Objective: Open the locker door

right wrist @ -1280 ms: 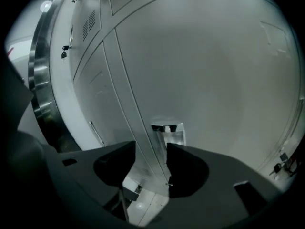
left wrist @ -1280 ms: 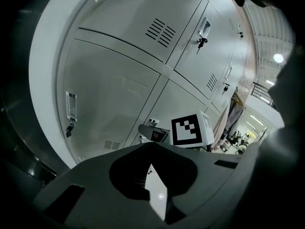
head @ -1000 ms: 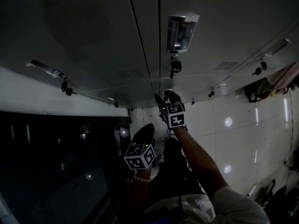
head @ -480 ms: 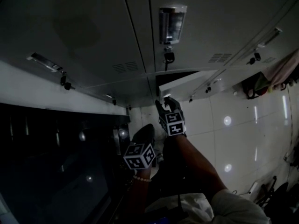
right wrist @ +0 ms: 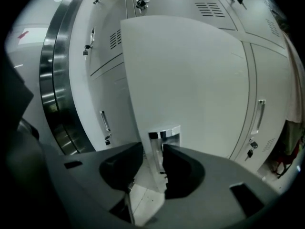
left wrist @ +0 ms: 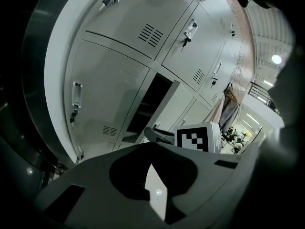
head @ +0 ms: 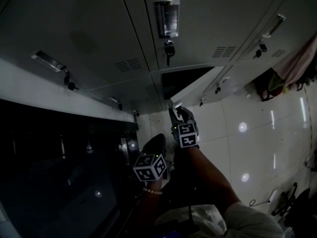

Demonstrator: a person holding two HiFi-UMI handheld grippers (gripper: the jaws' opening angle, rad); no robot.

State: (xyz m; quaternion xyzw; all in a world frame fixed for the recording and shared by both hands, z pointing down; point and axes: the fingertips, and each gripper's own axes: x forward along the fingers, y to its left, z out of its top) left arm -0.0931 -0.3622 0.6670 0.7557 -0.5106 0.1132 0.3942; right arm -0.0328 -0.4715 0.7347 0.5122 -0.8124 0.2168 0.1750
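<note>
- Currently the right gripper [right wrist: 153, 162] has its two dark jaws closing around the free edge of the white metal locker door [right wrist: 190, 80], level with the door's chrome recessed handle [right wrist: 166, 132]. One jaw lies against the edge, and a thin strip of floor shows between the edge and the other jaw.
- Lower than that door in the head view, the left gripper [left wrist: 150, 159] hangs apart from it, its jaws together at the tips with nothing between them.
- The door stands swung partly out from its frame, and the dark locker compartment [head: 179, 77] shows behind it.
- Around the open door runs the bank of grey metal lockers [head: 99, 29], their doors flush, with louvred vents and small keys [head: 169, 51] hanging from locks.
- Beyond the door's free edge lies the glossy white tiled floor [head: 247, 133], with spots of light on it.
- Farther to that side of the door, pinkish and dark clothing [head: 297, 63] hangs against the lockers.
- On the door's opposite side, a polished steel frame [right wrist: 52, 80] adjoins the lockers.
</note>
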